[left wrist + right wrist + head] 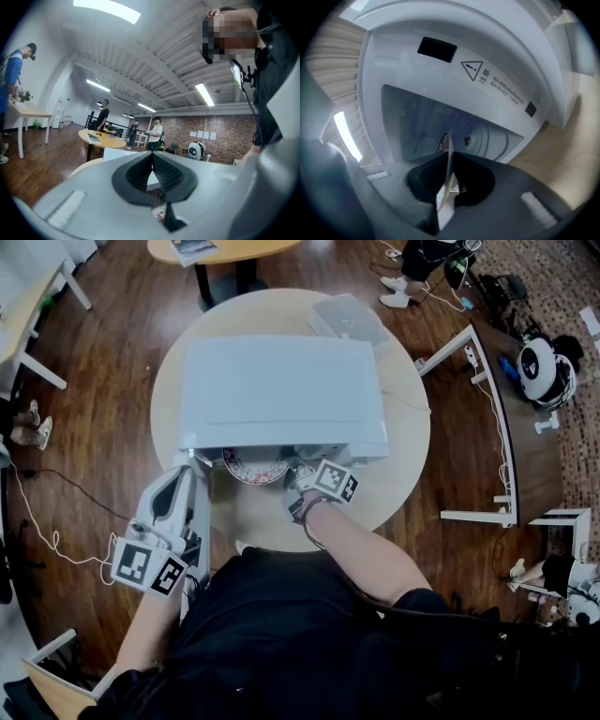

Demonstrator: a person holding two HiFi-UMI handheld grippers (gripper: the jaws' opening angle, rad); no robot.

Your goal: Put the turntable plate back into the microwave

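Note:
A white microwave (281, 390) stands on a round table (403, 456) with its open front toward me. The turntable plate (255, 468), white with a red pattern, sticks halfway out of the cavity mouth. My right gripper (294, 476) is shut on the plate's right rim. In the right gripper view the plate (444, 206) runs edge-on between the closed pads of that gripper (449, 161), in front of the cavity (454, 122). My left gripper (186, 482) hovers off the microwave's front left corner. In its own view the left gripper (152, 154) points level, its pads meeting at the tips.
A grey-white flat object (349, 317) lies on the table behind the microwave. A second round table (216, 251) stands beyond it, and a white frame (487, 427) stands to the right. A cable (47, 521) trails over the wooden floor at the left. People stand farther off (154, 133).

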